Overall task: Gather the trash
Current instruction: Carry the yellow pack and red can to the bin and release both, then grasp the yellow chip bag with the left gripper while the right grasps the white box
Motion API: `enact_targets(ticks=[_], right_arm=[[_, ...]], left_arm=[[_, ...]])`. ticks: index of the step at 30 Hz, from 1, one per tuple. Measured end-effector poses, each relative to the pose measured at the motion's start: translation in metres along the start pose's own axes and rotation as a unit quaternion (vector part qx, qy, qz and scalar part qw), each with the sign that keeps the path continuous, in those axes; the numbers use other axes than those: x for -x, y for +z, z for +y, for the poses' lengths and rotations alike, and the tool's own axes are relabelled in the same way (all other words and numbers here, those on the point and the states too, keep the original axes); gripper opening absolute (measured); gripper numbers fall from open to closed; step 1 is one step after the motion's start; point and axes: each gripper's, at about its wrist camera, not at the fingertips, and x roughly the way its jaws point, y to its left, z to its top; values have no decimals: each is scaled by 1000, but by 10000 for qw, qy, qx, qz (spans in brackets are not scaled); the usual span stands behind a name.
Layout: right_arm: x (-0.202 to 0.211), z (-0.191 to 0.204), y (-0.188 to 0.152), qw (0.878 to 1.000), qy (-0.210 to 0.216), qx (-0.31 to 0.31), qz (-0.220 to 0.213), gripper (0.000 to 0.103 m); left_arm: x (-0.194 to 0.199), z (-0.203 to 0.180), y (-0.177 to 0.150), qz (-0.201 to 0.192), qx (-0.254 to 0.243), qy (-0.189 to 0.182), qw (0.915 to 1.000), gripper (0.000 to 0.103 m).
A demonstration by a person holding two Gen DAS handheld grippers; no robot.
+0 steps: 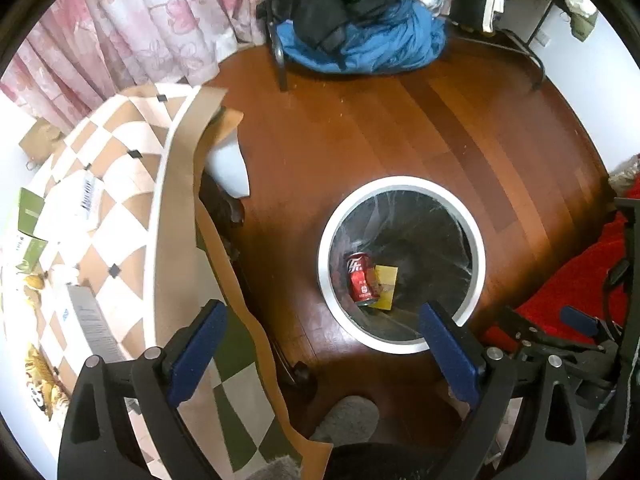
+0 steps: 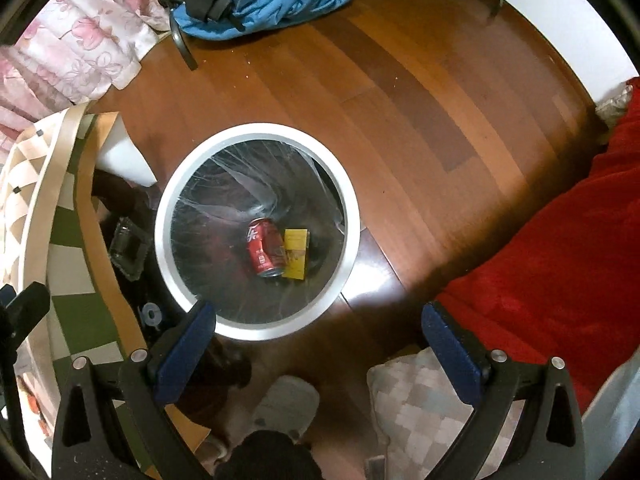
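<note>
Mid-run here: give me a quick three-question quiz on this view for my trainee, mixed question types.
1. True or false: both grippers hold nothing.
2. Which two items lie at the bottom of the lined bin? A) red can and yellow packet B) bottle and sock C) paper cup and spoon
3. Fill in: the bin stands on a ______ floor.

Key
1. True: the left gripper and right gripper are wide open and empty.
2. A: the red can lies beside the yellow packet, inside the bin.
3. Wooden: see the floor.
</note>
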Motion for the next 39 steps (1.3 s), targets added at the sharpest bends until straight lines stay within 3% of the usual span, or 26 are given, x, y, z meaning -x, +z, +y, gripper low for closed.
enact_targets(ticks=[16, 23, 28, 33, 36, 39], right_arm=[[138, 6, -37, 9953, 119, 53, -962, 103], [210, 24, -62, 9868, 589, 108, -1505, 103], [234, 77, -82, 9798, 1107, 547, -1574, 103], [203, 169, -99, 9738, 1431, 1274, -1226, 103], [168, 229, -105, 9698, 1542, 1660, -906, 103], [133, 286, -106, 9665, 1439, 2040, -592, 97]], left_arm=[[106, 5, -19, -817, -48, -229, 9964, 98], [169, 42, -34, -1309, 205, -335, 9906, 98], [196, 117, -59, -1527, 730, -49, 9856, 98], [172, 216, -103, -1120, 1582, 454, 9800, 98], [138, 277, -133, -713, 2315, 647, 9681, 98], [98, 328, -152, -294, 3000, 518, 9521, 97]])
